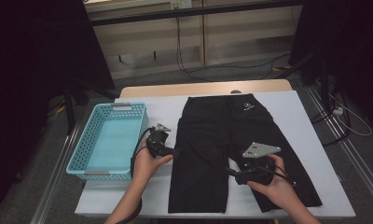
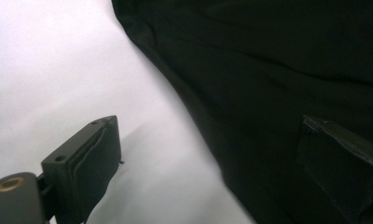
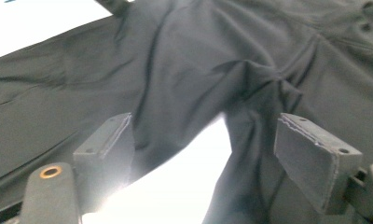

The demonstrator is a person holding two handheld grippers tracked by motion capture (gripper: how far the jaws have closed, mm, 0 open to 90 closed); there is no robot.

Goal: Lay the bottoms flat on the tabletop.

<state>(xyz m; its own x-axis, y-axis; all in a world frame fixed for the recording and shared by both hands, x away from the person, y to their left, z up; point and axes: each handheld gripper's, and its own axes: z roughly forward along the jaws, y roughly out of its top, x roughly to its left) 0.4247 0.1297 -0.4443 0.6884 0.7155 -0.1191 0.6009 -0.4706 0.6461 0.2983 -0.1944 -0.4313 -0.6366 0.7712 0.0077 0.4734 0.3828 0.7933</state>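
Black shorts lie flat on the white table, waistband at the far side, legs toward the person. My left gripper sits at the outer edge of the left leg, open, one jaw over the white table and the other over the black fabric. My right gripper rests low near the crotch, pointing left, open, its jaws either side of the gap where the two legs part. Nothing is held.
A light blue plastic basket stands on the table's left side, close to my left hand. Cables and a wooden wall base lie on the floor beyond the table. Bare white table shows right of the shorts.
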